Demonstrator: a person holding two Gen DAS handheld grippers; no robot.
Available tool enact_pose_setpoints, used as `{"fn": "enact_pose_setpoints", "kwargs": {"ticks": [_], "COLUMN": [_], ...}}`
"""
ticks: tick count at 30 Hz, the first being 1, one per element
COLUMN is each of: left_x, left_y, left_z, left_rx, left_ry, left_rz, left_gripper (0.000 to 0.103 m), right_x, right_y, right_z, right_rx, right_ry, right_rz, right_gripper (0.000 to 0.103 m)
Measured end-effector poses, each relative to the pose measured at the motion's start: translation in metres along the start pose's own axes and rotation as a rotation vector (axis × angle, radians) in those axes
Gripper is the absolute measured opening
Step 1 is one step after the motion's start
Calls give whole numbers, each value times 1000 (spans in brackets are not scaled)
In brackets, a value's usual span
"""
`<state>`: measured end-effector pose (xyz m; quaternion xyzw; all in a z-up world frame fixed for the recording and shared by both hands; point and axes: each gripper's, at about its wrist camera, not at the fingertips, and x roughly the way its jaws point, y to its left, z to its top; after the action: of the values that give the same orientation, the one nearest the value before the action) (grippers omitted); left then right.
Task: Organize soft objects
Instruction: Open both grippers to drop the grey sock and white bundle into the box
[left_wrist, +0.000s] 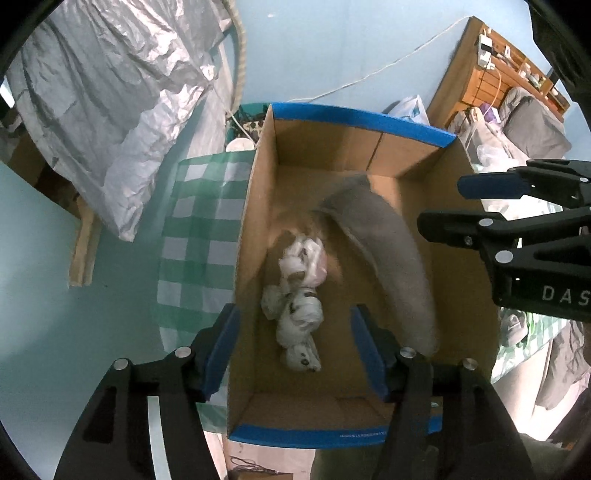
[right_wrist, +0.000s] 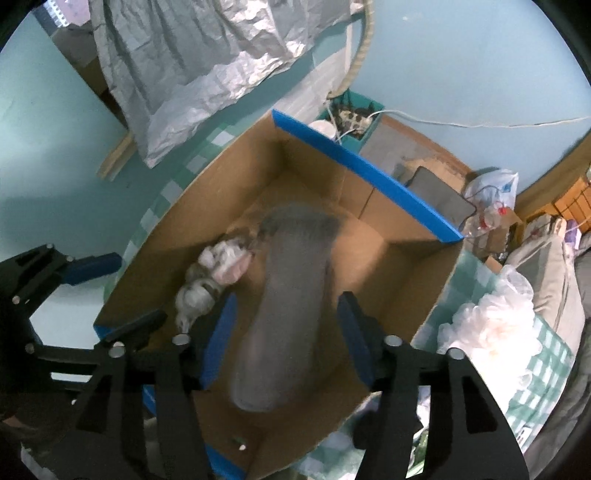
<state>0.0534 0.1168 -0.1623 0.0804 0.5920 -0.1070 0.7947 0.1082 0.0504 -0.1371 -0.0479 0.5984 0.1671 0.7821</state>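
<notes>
An open cardboard box (left_wrist: 255, 221) (right_wrist: 406, 266) with blue-taped rims lies below both grippers. Inside it a white patterned cloth bundle (left_wrist: 299, 295) (right_wrist: 218, 269) rests by the left wall. A long grey soft item (left_wrist: 388, 251) (right_wrist: 288, 314), blurred, lies beside it. My left gripper (left_wrist: 295, 314) (right_wrist: 125, 295) hangs open over the white bundle and its blue pads touch nothing. My right gripper (right_wrist: 288, 299) (left_wrist: 450, 205) is open above the grey item, with a gap on each side of it.
The box stands on a green checked cloth (left_wrist: 199, 240) (right_wrist: 539, 354). A crinkled silver cover (left_wrist: 110, 110) (right_wrist: 192, 55) hangs at the upper left. A teal bin with cables (right_wrist: 354, 118) sits behind the box. Plastic bags (right_wrist: 491, 321) and bedding (left_wrist: 532, 118) crowd the right.
</notes>
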Motion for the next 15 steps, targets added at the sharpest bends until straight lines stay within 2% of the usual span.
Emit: {"fn": "enact_pose_setpoints", "kwargs": {"ticks": [15], "left_x": [-24], "left_y": [-14], "left_z": [-4], "left_rx": [13], "left_ry": [-15], "left_rz": [-23], "left_gripper": [67], "right_x": [-31], "right_y": [-21], "right_z": [-21], "right_rx": [60], "right_ry": [-27], "right_rz": [-29], "right_gripper": [64]}}
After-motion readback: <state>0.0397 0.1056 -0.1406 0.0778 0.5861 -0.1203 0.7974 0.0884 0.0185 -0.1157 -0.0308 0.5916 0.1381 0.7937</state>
